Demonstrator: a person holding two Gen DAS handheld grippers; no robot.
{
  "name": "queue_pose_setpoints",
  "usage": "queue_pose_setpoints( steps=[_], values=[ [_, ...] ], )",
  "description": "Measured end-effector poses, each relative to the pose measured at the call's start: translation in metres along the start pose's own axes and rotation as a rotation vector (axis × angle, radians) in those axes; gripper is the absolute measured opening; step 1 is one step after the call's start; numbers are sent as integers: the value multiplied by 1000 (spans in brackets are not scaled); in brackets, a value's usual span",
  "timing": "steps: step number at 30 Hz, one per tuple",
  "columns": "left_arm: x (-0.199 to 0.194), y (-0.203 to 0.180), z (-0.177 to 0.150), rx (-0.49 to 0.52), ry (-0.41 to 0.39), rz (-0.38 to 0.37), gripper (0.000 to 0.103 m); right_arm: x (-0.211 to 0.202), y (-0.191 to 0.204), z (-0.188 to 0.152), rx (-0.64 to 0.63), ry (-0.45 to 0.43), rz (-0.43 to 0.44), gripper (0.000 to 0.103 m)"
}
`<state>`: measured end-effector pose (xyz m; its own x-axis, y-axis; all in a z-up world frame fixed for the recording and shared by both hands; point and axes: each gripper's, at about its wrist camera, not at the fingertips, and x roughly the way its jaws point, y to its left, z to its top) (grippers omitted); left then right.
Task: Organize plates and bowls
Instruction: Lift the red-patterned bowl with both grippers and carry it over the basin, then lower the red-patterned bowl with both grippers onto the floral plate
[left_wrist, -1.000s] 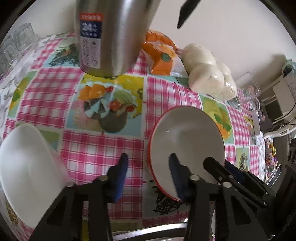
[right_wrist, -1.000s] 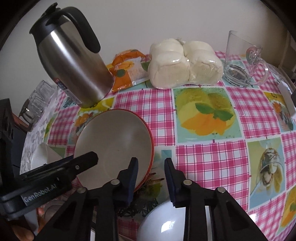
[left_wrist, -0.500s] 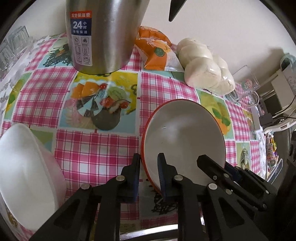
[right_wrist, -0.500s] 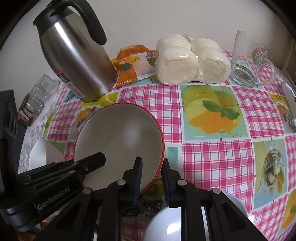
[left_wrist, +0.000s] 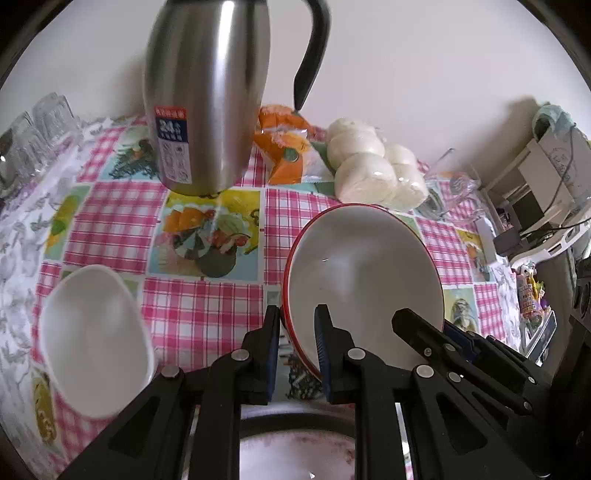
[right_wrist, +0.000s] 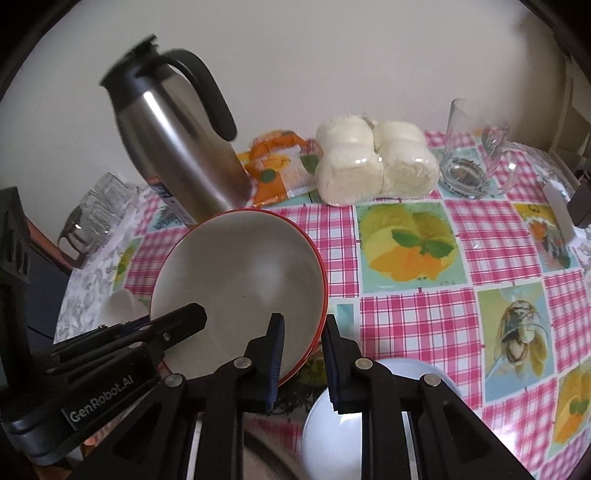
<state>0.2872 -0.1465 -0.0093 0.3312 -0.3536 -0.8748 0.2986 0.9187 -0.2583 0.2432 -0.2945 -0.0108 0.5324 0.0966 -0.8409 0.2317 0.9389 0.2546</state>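
Lifted and tilted since earlier: bowl (left_wrist: 364, 273), center frame, clamped at opposite rims by left gripper (left_wrist: 295, 347) and right gripper (right_wrist: 303, 354) for balance.

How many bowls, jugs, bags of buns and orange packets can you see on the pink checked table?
Bowls: 3 (red-rimmed bowl, white bowl, pale bowl)
Steel jug: 1
Bag of buns: 1
Orange packet: 1
Total: 6
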Motion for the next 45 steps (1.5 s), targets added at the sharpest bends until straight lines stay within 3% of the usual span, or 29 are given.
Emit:
queue_pose_setpoints(
  steps=[7, 19, 30, 38, 45],
  values=[
    [-39, -9, -19, -1, -37, 3, 19, -44, 9, -15, 2, -43, 23, 22],
    [-84, 2, -86, -43, -66, -5, 19, -88, 28, -72, -6, -59, 66, 22],
    [-81, 24, -140, -113, -63, -18, 19, -81, 29, -130, 47, -25, 101, 22],
    [-60, 41, -152, -151, -27, -10, 19, -62, 34, -146, 43, -2, 91, 22],
    [-58, 49, -154, -182, -33, -52, 20, -57, 36, -148, 35, 1, 83, 24]
  ],
)
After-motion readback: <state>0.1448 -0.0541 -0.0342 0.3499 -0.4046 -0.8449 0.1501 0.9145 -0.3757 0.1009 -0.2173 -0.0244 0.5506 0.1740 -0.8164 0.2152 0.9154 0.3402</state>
